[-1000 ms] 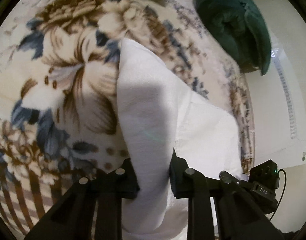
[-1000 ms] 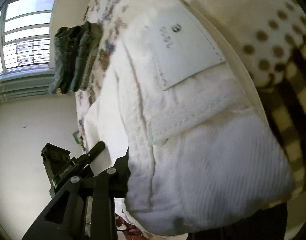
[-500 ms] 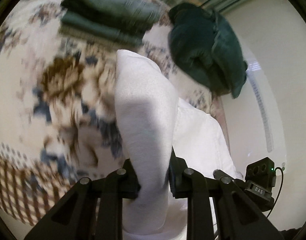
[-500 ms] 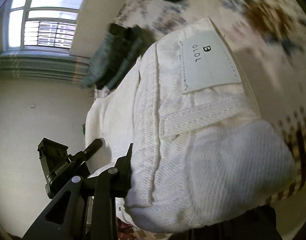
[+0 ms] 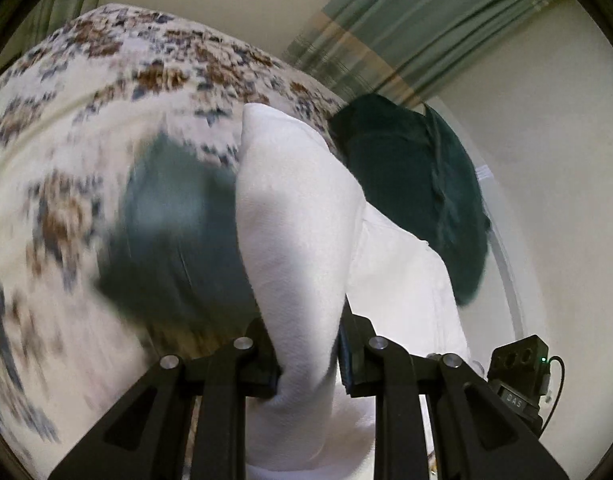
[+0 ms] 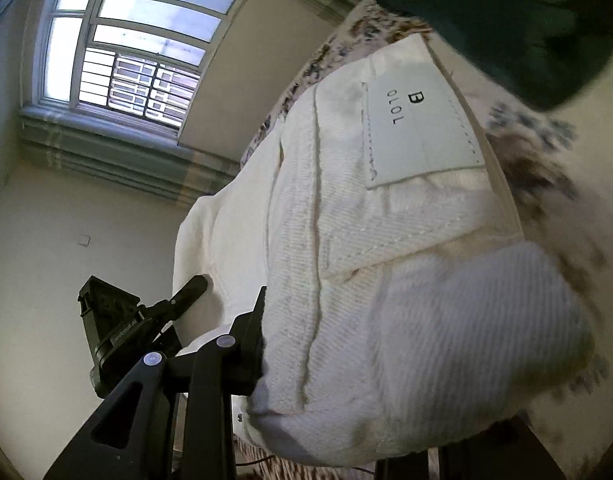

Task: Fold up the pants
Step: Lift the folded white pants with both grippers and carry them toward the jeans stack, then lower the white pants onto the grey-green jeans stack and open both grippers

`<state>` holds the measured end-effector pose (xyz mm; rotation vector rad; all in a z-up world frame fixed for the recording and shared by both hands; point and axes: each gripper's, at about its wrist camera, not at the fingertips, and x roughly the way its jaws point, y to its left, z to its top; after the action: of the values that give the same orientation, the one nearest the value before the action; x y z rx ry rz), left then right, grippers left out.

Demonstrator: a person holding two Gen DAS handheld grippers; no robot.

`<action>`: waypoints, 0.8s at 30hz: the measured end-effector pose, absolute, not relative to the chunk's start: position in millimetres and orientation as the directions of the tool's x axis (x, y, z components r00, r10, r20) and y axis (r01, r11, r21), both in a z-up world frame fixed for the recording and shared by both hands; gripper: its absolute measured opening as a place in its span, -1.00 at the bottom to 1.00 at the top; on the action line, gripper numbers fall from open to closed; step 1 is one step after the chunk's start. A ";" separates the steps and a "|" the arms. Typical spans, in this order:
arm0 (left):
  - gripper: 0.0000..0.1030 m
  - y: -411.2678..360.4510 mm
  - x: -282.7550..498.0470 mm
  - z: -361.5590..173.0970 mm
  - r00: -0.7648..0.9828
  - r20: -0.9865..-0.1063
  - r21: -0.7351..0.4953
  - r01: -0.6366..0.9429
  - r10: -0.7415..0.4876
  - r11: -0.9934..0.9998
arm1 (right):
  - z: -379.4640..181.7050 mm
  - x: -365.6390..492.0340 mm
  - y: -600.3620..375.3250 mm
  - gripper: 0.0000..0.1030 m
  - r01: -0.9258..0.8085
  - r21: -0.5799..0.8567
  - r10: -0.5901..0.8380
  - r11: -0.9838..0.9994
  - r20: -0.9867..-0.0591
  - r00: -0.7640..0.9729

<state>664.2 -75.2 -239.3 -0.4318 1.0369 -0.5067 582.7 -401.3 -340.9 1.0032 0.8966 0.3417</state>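
The white pants (image 5: 298, 240) hang in a thick fold between both grippers above the floral blanket (image 5: 66, 128). My left gripper (image 5: 308, 364) is shut on a bunched fold of the white cloth. My right gripper (image 6: 290, 344) is shut on the waistband end of the pants (image 6: 366, 280); only its left finger (image 6: 246, 344) shows, the other is hidden behind the cloth. A white label (image 6: 418, 116) reading "B OLOL" faces the right wrist view. The left gripper's body (image 6: 114, 332) appears in the right wrist view, the right gripper's body (image 5: 518, 384) in the left.
A folded grey-blue garment (image 5: 174, 232) lies blurred on the blanket left of the pants. A dark green garment pile (image 5: 418, 184) lies at the bed's far right, also at the top of the right wrist view (image 6: 506, 12). A window (image 6: 138, 48) and curtains (image 5: 406, 28) are behind.
Both grippers have lifted and carried the pants forward over the bed. The grey-blue and dark green garments have come closer; the view now tilts up toward wall and curtains.
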 end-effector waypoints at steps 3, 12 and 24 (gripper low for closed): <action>-0.63 -60.0 724.0 -255.9 0.414 -0.709 -0.541 0.200 -0.571 0.817 | -355.1 652.0 -383.0 -0.36 0.138 0.841 0.621 0.523 -0.486 0.614; -0.57 -31.7 811.1 -344.3 0.328 -0.823 -0.455 0.108 -0.464 0.884 | -444.5 766.7 -335.0 -0.35 0.189 0.791 0.626 0.582 -0.584 0.517; 0.71 -46.2 784.5 -313.1 0.365 -0.891 -0.250 0.102 -0.270 0.963 | -416.7 727.9 -358.1 0.45 0.332 0.631 0.471 0.701 -0.759 0.449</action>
<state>784.5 -46.2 -313.1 -0.1615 1.1746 -0.2405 727.9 -358.1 -416.7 0.8353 1.1383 0.0994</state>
